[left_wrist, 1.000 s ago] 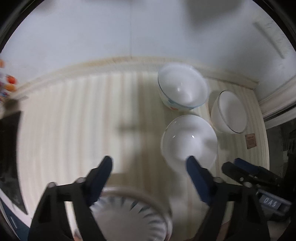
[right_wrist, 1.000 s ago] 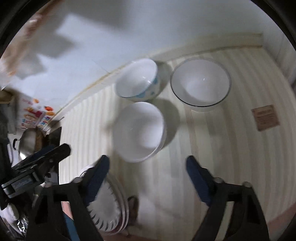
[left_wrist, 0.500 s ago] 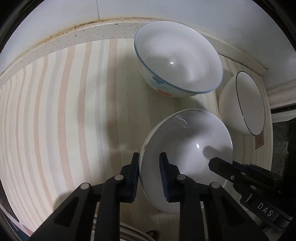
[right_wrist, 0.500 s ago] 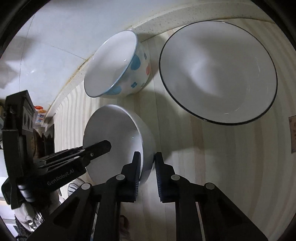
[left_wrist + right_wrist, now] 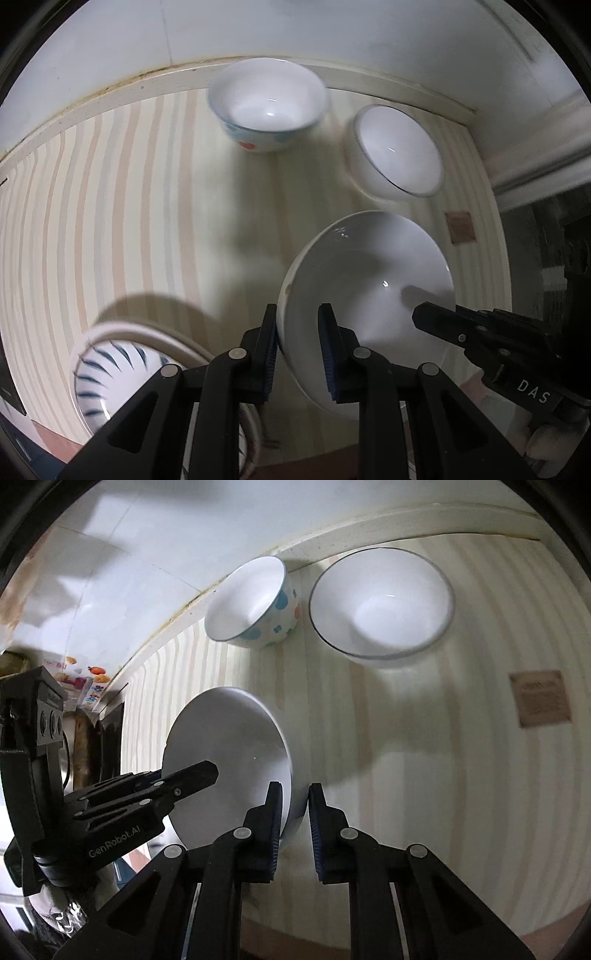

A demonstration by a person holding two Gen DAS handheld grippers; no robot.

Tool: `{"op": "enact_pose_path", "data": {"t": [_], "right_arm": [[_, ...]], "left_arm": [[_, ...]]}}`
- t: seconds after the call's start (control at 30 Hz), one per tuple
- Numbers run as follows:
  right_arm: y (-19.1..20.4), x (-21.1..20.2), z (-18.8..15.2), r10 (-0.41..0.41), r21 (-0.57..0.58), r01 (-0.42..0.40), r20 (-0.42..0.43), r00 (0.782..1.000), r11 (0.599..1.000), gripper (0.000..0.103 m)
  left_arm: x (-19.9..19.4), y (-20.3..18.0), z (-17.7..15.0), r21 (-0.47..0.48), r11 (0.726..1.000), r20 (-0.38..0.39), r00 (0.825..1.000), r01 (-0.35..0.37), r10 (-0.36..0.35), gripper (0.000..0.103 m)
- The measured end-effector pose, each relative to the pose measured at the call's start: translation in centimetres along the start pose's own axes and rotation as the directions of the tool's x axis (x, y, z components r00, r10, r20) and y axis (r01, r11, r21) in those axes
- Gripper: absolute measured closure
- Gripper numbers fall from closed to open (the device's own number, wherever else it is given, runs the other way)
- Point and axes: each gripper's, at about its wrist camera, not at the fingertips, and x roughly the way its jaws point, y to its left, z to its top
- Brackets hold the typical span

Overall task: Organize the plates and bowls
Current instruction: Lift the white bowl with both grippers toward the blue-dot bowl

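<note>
L gripper [image 5: 297,347] clamped on white bowl [image 5: 369,295] rim; R gripper [image 5: 436,319] opposite | striped plate [image 5: 110,373] below-left

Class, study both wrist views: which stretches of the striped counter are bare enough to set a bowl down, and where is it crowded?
Bare: the striped counter left of the spotted bowl, above the striped plates; also right of the held plain white bowl, below the dark-rimmed bowl, near the brown label. Crowded: along the back edge, where those two bowls sit.

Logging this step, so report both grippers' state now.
Left gripper: shut on the rim of the plain white bowl.
Right gripper: shut on the opposite rim of the same bowl.
</note>
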Motion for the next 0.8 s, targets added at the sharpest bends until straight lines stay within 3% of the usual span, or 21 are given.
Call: {"op": "enact_pose_path", "data": {"t": [0.3, 0.8], "right_arm": [[-2.9, -2.6, -5.4, -0.018, 0.026, 0.018, -0.018, 1.000, 0.999, 0.087], [-7.1, 0.7, -9.2, -0.024, 0.084, 0.032, -0.091, 0.996, 0.996, 0.087]], "left_arm": [[1.5, -2.1, -3.6, 0.049, 0.999, -0.056, 0.998, 0.009, -0.007, 0.084], [6.3, -3.1, -5.8, 0.068, 0.997, -0.142, 0.988, -0.043, 0.052, 0.084]]}}
